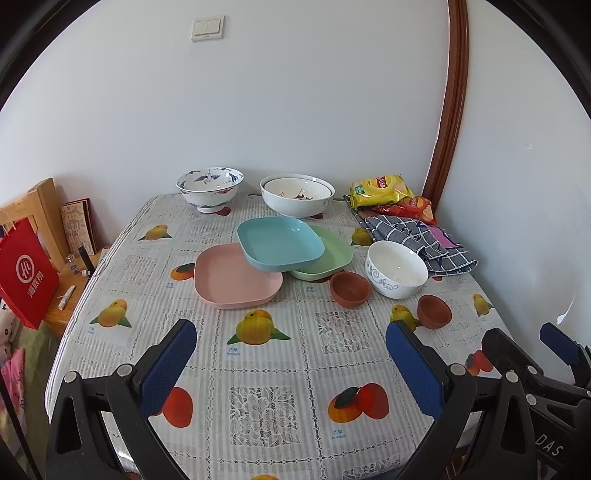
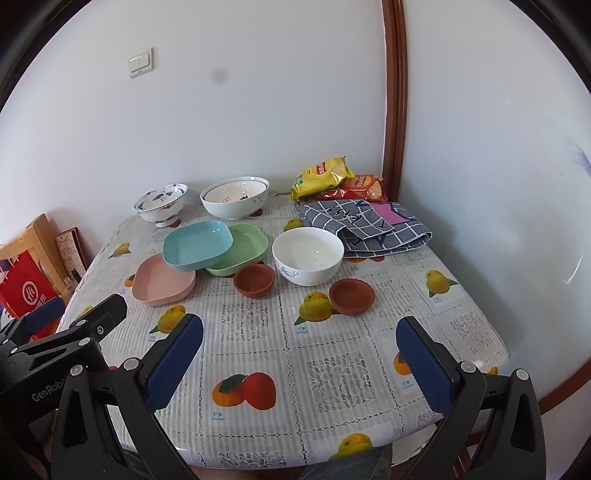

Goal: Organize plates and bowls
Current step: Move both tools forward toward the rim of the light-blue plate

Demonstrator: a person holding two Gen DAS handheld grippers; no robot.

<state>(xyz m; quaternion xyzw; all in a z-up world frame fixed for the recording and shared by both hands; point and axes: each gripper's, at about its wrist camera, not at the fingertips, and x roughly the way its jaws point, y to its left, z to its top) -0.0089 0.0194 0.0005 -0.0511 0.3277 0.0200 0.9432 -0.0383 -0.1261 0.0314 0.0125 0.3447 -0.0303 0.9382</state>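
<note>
Left claw (image 1: 288, 363): wide apart, empty, above desk (image 1: 258, 369).
Right claw (image 2: 301, 363): wide apart, empty.
Blue plate (image 1: 279, 240): 12 o'clock, overlapping pink plate (image 1: 229, 280) and green plate (image 1: 328, 258).

You're in a home, at a dining table (image 1: 258, 369) pushed into a white-walled corner. Its cloth (image 2: 332, 369) is printed with fruit; bowls (image 1: 297, 199), plastic plates (image 1: 279, 243), snack bags (image 1: 380, 190) and a folded towel (image 1: 417, 236) lie on it. A light switch (image 1: 207, 27), wooden chair (image 1: 37, 214) and red shopping bag (image 1: 26, 273) stand nearby.
</note>
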